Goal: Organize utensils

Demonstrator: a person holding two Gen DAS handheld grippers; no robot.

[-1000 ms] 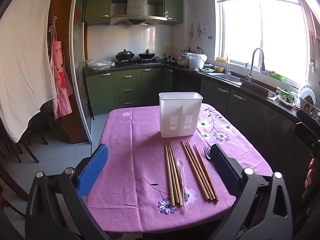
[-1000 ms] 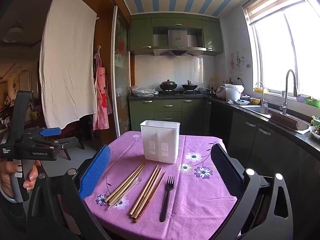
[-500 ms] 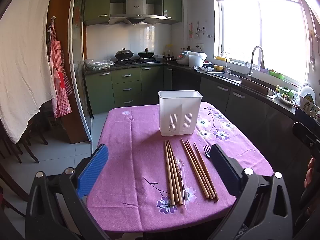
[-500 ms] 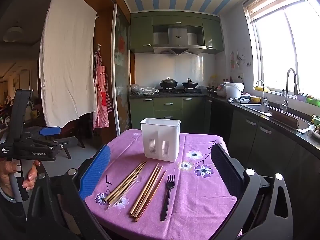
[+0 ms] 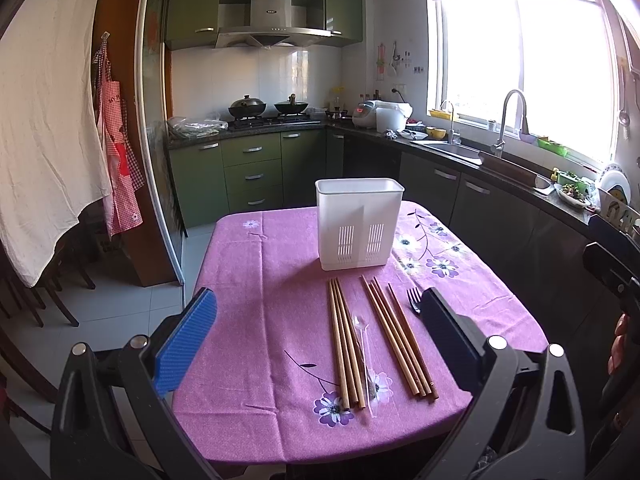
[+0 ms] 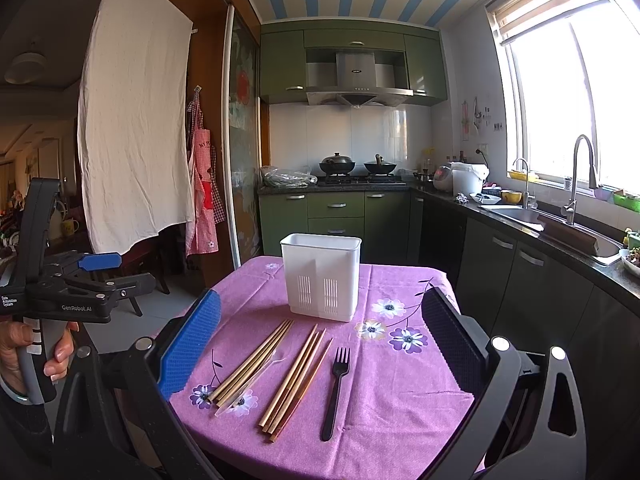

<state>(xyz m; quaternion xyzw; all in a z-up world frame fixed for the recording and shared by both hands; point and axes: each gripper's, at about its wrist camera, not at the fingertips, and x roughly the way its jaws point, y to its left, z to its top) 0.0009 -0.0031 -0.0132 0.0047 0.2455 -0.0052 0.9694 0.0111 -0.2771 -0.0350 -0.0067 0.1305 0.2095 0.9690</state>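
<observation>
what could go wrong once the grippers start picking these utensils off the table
1. The chopsticks lie packed side by side in two bundles, so a gripper may lift several at once or scatter them.
2. The clear spoon lies tight against one bundle and is hard to see; it could get dragged along.
3. The white holder is tall, looks light and stands free on the purple cloth, so a push might tip it.
</observation>
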